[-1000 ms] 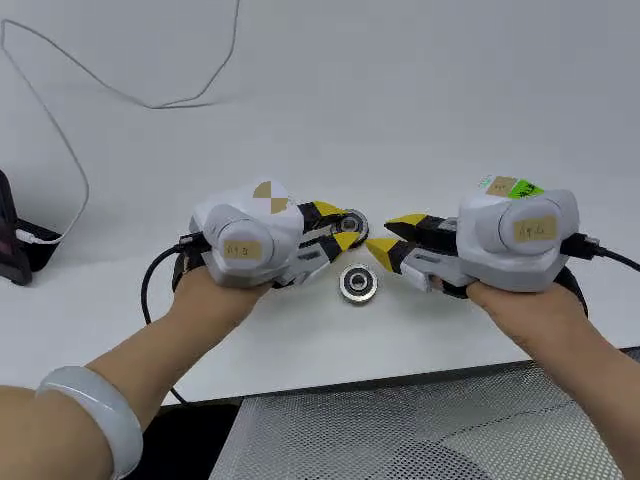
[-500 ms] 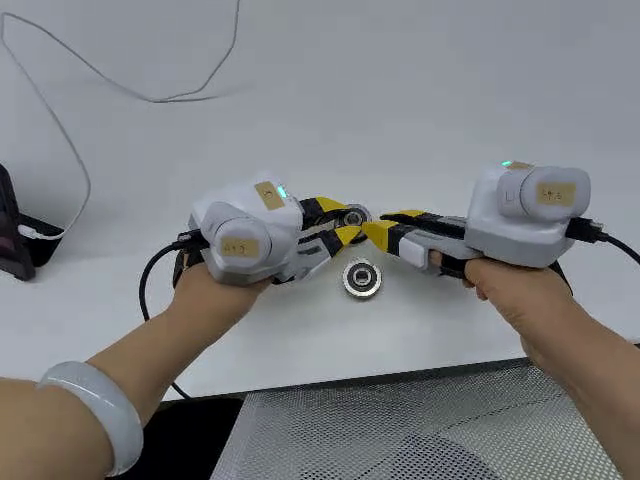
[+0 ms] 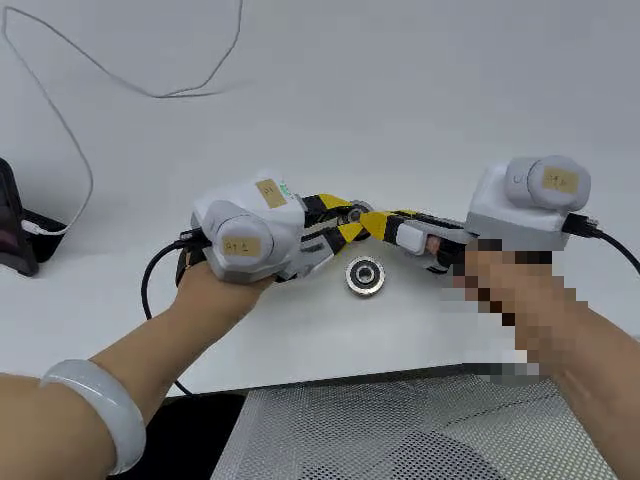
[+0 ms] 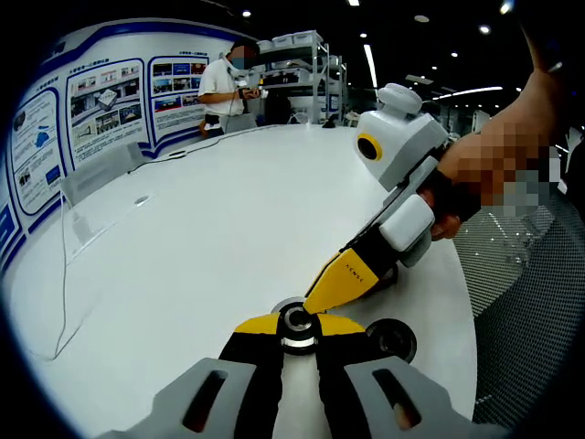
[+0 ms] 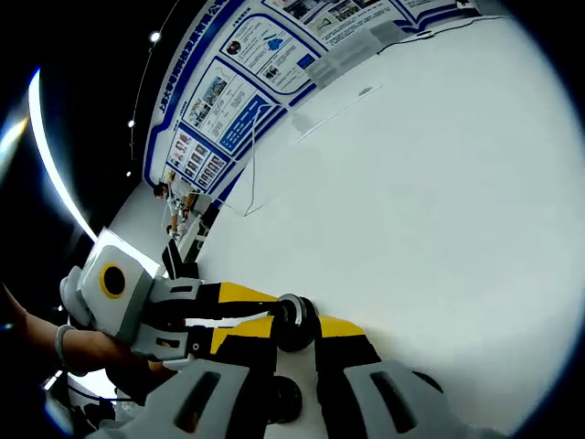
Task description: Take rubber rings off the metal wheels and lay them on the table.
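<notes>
Yellow-tipped, the left gripper [image 3: 345, 221] is clamped shut on a small metal wheel [image 3: 356, 212] and holds it just above the white table [image 3: 420, 120]. In the left gripper view both tips press the wheel [image 4: 297, 318] from either side, and its hub faces the camera. Its rubber ring is too small to tell apart from the metal.

Right of the wheel, the right gripper [image 3: 373, 222] meets it tip to tip with the left one. In the right gripper view the wheel [image 5: 294, 318] sits between the narrowly parted tips of the right gripper [image 5: 294, 335], but I cannot tell whether they pinch it or merely flank it. From the left gripper view just one jaw of the right gripper [image 4: 340, 277] is plain, its point against the wheel's edge; the other jaw is hidden behind it.

Below the wheel, a second wheel [image 3: 365, 275] lies flat on the table, near both grippers and touching neither. In the left gripper view the second wheel [image 4: 391, 338] is partly cut off by the left gripper's own body.

Well left of the wheel, a dark device [image 3: 12, 235] is cut off by the frame edge. Far above the wheel, a thin cable [image 3: 160, 95] loops across the table. Beneath the table edge, a grey mesh [image 3: 420, 440] runs out of frame.
</notes>
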Demonstrator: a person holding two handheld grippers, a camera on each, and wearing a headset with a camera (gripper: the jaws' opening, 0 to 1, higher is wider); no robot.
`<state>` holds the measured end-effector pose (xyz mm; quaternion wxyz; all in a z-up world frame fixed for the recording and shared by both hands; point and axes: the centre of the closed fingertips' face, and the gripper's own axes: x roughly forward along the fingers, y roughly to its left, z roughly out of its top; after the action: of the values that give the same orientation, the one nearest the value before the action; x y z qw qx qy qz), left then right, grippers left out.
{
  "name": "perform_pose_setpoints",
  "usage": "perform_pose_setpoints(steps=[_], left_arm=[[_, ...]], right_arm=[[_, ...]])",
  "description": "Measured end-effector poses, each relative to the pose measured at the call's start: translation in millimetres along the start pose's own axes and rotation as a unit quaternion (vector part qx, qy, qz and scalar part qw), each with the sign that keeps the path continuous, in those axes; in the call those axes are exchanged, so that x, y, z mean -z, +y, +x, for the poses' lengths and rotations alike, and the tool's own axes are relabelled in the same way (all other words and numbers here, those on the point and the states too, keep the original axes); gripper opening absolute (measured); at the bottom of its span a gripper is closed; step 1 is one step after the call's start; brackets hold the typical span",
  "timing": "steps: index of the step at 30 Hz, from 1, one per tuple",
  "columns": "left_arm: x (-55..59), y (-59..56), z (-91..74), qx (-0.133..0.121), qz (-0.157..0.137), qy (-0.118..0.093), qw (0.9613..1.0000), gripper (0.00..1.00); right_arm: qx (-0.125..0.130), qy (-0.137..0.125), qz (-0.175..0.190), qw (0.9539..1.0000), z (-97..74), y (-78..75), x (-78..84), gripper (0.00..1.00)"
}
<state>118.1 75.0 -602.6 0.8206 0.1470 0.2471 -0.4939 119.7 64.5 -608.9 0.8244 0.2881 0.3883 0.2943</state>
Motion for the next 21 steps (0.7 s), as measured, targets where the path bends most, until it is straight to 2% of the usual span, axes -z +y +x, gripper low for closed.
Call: perform_pose_setpoints(steps=[9,15,17,21], left_arm=[[0.1,0.0,0.6,0.0,-0.002,-0.002,1.0,0.14],[0.2,0.0,0.7,-0.001,-0.003,-0.002,1.0,0.14],[0.2,-0.2,0.7,-0.001,-0.004,-0.003,1.0,0.14],[0.6,0.0,0.5,-0.001,-0.004,-0.002,1.0,0.14]], right_arm=[[-0.011,-0.003,0.044,0.999,-0.5,-1.6,0.0,0.16],[-0.015,-0.002,0.041,0.9991,-4.3,1.8,-2.0,0.11],[-0.016,0.003,0.034,0.9993,-2.9,2.3,0.8,0.11],[-0.01,-0.006,0.022,0.9997,-6.3,3.0,-2.1,0.16]])
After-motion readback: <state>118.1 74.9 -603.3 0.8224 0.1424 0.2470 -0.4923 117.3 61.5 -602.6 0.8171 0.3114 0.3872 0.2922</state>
